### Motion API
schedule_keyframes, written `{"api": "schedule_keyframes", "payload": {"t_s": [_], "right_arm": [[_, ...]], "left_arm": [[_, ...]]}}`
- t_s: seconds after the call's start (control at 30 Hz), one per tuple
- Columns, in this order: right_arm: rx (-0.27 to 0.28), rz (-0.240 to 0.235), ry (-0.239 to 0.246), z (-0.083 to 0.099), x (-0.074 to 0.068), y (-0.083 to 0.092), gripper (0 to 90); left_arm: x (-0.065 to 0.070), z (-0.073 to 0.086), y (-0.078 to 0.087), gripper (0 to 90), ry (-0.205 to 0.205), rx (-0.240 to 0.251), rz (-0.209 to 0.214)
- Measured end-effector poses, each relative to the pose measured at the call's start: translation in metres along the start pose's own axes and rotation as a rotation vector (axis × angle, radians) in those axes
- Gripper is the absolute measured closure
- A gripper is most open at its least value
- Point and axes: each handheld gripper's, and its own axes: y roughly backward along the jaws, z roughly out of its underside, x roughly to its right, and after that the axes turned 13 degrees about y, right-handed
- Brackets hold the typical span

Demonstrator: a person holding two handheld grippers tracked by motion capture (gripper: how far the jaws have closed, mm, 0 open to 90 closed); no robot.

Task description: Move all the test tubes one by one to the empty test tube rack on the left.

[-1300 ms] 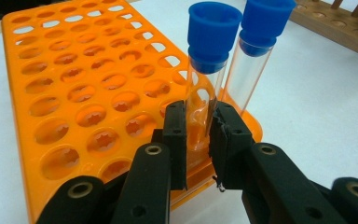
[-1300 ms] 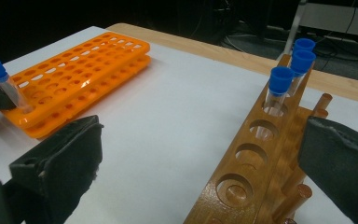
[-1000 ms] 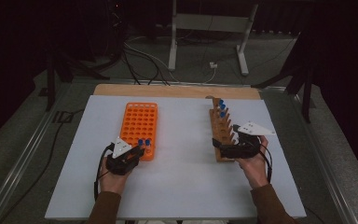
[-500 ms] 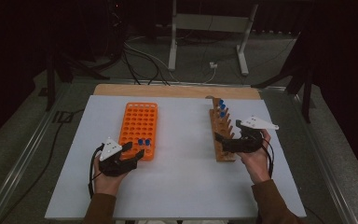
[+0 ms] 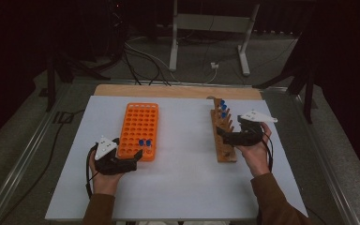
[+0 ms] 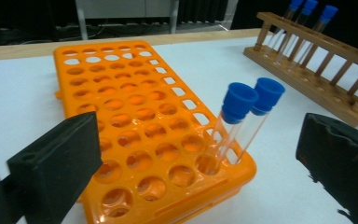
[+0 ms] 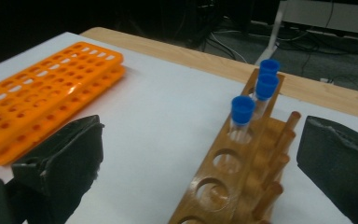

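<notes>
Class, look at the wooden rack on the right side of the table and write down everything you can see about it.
The wooden rack is a long, narrow stand of light brown wood, lying on the white table and running away from the person. Its top strip has a row of round holes, and turned pegs run along one side. Three clear tubes with blue caps stand upright in the far holes; the near holes are empty. The right tool hovers at its near half, jaws open, gripping nothing.
</notes>
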Motion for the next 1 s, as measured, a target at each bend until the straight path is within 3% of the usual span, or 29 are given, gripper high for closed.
{"api": "schedule_keyframes", "payload": {"t_s": [0.23,0.4,0.53,0.77,1.0], "right_arm": [[-0.023,0.016,0.013,0.001,0.01,-0.011,6.6],[-0.038,0.036,-0.01,0.004,0.017,-0.021,10.1],[-0.068,0.051,0.012,0.005,0.017,-0.032,18.2],[-0.094,0.088,0.015,0.008,0.019,-0.048,48.5],[-0.093,0.096,0.028,0.007,0.018,-0.055,69.8]], "left_arm": [[0.0,0.0,0.001,0.7,-0.006,0.016,-0.009],[-0.001,0.001,0.0,0.7,0.002,0.017,-0.014],[-0.002,0.001,0.0,0.7,0.006,0.016,-0.017],[-0.003,0.002,0.0,0.7,0.011,0.019,-0.018],[-0.003,0.002,0.001,0.7,0.012,0.019,-0.019]]}}
